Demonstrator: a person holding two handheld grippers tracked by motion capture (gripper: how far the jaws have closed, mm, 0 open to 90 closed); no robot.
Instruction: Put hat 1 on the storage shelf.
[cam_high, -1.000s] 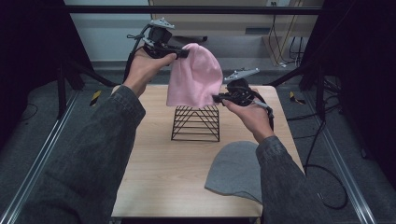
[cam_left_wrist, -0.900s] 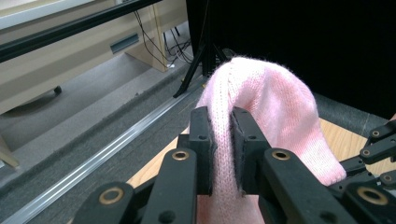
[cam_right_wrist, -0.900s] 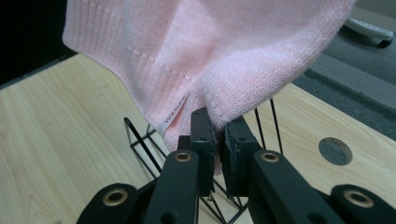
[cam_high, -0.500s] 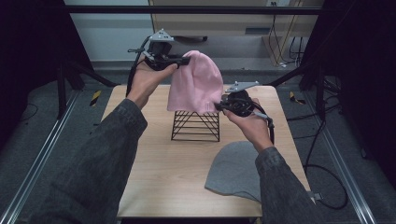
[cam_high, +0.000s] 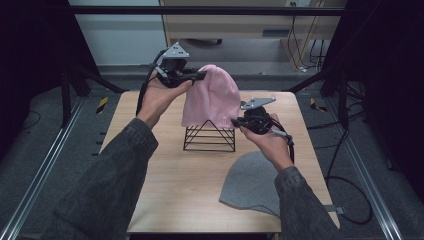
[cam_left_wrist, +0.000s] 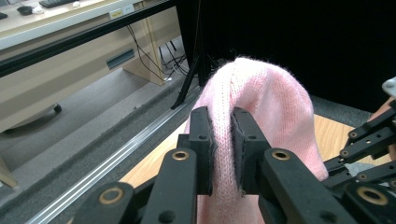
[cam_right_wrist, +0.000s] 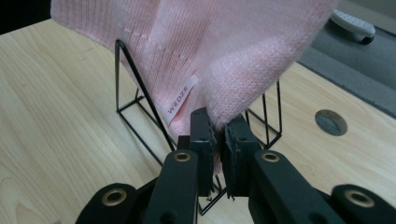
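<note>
Pink knit hat (cam_high: 210, 97) hung over the wire rack (cam_high: 209, 136) on the counter (cam_high: 165, 175) — soft, light, limp. Left claw (cam_high: 200, 76) pinched its crown, right claw (cam_high: 236, 122) its hem — both clamped on fabric. Best held by two edges, since it probably sags and snags on wire.

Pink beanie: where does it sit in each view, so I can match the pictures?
High view: pink beanie at upper centre, draped over the wire stand.
Left gripper view: centre right, pinched between the jaws.
Right gripper view: across the top, lower edge pinched between the jaws.
Shared landmark: the wire stand, seen in the high and right gripper views.
</note>
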